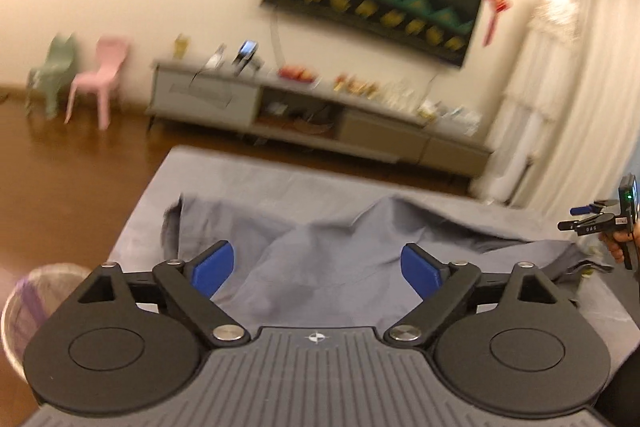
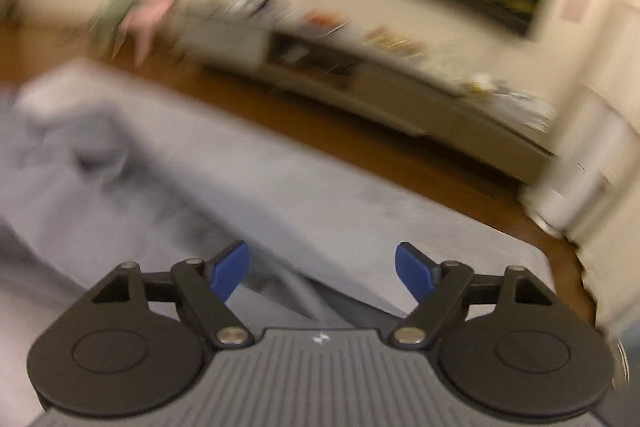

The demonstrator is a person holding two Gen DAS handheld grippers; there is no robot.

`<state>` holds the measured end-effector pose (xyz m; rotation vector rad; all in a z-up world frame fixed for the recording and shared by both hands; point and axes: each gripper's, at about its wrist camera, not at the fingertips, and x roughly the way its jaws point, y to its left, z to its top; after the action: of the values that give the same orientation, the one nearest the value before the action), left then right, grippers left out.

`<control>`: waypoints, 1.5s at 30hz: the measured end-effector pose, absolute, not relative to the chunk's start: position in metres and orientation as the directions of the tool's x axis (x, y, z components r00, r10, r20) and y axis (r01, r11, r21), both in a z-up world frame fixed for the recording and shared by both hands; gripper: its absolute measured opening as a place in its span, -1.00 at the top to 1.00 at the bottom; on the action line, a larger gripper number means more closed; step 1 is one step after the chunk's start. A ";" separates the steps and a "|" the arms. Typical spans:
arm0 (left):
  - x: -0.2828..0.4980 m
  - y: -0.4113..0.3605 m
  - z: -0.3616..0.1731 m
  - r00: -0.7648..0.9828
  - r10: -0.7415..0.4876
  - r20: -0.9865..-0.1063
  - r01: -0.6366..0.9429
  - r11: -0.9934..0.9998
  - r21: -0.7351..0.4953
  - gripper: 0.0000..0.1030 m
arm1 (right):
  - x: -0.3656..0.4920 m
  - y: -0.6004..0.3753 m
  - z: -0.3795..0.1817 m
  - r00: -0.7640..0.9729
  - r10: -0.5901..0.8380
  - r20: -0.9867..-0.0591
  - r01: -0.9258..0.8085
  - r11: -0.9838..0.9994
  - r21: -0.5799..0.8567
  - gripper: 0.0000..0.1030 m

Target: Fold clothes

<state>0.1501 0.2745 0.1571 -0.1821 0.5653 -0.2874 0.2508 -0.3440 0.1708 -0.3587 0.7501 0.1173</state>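
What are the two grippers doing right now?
Left gripper: jaws open, holding nothing, above the grey garment.
Right gripper: jaws open, holding nothing.

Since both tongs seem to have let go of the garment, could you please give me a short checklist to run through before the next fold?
1. Left tongs open, nothing between the blue pads: ok.
2. Right tongs open, nothing gripped: ok.
3. Grey garment lying on the grey-covered table: ok.
4. Garment flat enough to fold: not ok; it is rumpled, with a raised ridge in the middle.
5. Garment's right edge on the table: cannot tell; it bunches near the table's right side.
6. Right wrist view sharp enough to pick a grasp point: not ok; it is badly blurred.
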 end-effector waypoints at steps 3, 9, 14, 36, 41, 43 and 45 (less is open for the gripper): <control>0.175 0.266 0.140 0.758 -0.302 -0.578 0.195 0.951 -0.241 -0.78 | 0.300 -0.311 0.142 0.619 -0.057 -0.784 -0.361 0.865 -0.348 -0.54; 0.192 0.249 0.102 0.690 -0.325 -0.646 0.245 0.946 -0.214 -0.78 | 0.365 -0.289 0.090 0.409 -0.138 -0.902 -0.461 0.822 -0.335 0.79; 0.186 0.244 0.083 0.682 -0.295 -0.669 0.259 0.953 -0.157 -0.78 | 0.366 -0.289 0.122 0.557 -0.178 -0.811 -0.410 0.791 -0.455 0.94; 0.396 0.257 0.032 0.595 -0.120 -0.795 -0.025 0.986 -0.167 -0.88 | 0.267 -0.375 0.093 0.671 -0.192 -0.716 -0.073 0.944 -0.321 -0.11; 0.414 0.217 0.012 0.540 -0.117 -0.833 0.098 0.992 -0.076 0.55 | 0.244 -0.427 0.051 0.583 -0.186 -0.791 0.082 0.982 -0.170 -0.14; 0.416 0.207 0.016 0.566 -0.091 -0.820 0.125 0.992 -0.024 0.62 | 0.243 -0.437 0.044 0.568 -0.196 -0.799 0.087 0.980 -0.178 -0.16; 0.417 0.205 0.026 0.615 -0.061 -0.786 0.114 0.993 0.012 0.70 | 0.242 -0.445 0.045 0.574 -0.204 -0.793 0.095 0.979 -0.182 -0.16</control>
<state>0.4171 0.2047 0.0264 0.0631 0.9027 -0.1007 0.2421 -0.4449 0.0454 -0.1242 0.9440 -0.1759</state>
